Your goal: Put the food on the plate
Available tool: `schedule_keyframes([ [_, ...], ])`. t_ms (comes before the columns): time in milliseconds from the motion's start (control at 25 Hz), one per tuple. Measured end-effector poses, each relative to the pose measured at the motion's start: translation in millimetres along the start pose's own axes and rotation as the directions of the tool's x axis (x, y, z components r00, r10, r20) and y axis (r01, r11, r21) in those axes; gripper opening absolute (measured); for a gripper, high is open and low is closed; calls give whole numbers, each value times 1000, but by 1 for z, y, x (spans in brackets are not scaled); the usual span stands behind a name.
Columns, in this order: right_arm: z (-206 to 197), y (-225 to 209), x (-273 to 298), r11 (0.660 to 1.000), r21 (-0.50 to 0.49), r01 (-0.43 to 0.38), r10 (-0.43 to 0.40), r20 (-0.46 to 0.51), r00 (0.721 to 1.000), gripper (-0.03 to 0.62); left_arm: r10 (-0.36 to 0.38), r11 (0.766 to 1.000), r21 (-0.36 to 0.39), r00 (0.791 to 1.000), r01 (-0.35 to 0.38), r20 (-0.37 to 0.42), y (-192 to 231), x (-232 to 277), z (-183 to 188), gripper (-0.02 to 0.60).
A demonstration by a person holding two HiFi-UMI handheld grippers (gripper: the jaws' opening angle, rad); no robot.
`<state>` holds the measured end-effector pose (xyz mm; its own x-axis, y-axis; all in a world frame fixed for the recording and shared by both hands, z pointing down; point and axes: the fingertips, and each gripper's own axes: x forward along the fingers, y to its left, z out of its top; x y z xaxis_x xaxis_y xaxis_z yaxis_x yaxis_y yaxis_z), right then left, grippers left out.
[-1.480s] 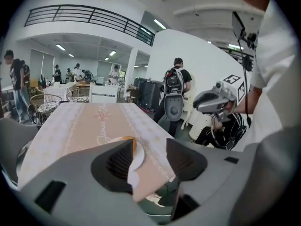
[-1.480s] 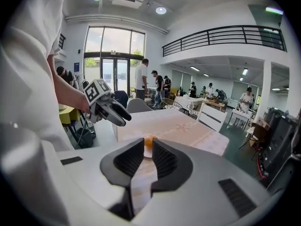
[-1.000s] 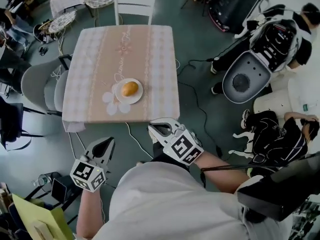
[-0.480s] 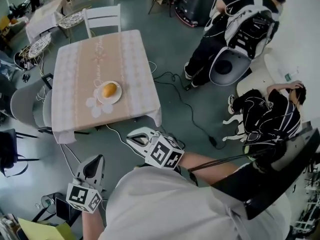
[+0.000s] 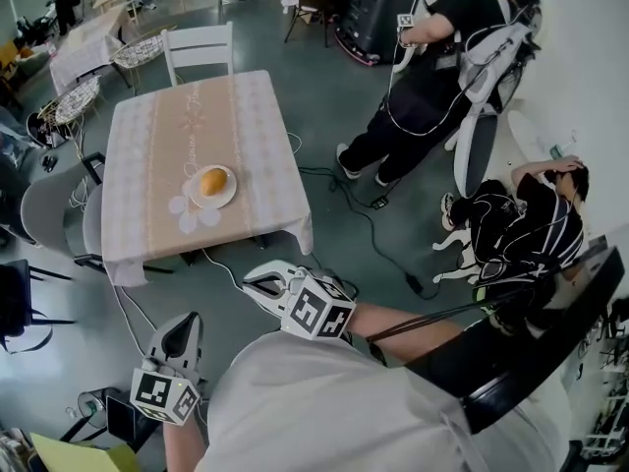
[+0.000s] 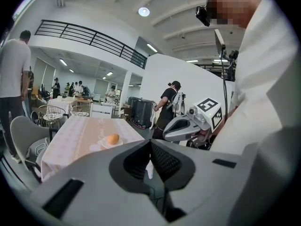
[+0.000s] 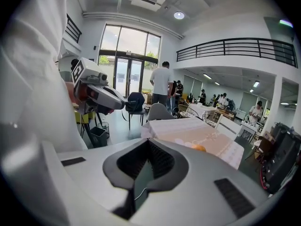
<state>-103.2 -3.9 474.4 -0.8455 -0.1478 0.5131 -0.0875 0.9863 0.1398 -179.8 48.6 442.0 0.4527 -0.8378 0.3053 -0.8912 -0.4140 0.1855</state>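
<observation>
- Grey plastic sits nearest: my left tongs (image 5: pixel 184 323) hang low beside my body, jaws pressed flat together with nothing between them.
- Just past them, my right tongs (image 5: pixel 254 283) reach a little further forward. They too are fully closed and empty, with the tips pointing toward the desk.
- Bare floor separates both tongs from the near edge of the desk (image 5: pixel 147 146), which is covered by a pale checked cloth with a peach band down the middle.
- On that band, in the half of the desk closer to me, stands the plate (image 5: pixel 232 191), and the food (image 5: pixel 213 180) rests on it: a yellow-orange, slightly oval lump sitting wholly inside the rim.
- From my tongs the food lies ahead and well apart. It is a touch to the left of the right tongs' line and a touch to the right of the left tongs' line. The right tongs are the nearer pair.
- The food's longer side seems to run across my line of reach, though it is too small here to be sure.
- By how things lie, I judge the task done. Any further handling would mean stepping in first and leading with the right tongs.
- Beyond the desk's far end stands a white chair (image 5: pixel 200 47).
</observation>
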Motion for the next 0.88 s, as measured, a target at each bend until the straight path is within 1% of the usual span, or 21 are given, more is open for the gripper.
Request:
schedule_keyframes([
  [360, 6, 8, 2, 999, -34, -12, 12, -3, 1000, 12, 15, 1000, -1, 1000, -15, 24, 2, -7, -1, 9],
  [880, 2, 12, -1, 999, -48, -5, 5, -8, 1000, 12, 3, 1000, 8, 1000, -3, 13, -4, -6, -7, 9],
])
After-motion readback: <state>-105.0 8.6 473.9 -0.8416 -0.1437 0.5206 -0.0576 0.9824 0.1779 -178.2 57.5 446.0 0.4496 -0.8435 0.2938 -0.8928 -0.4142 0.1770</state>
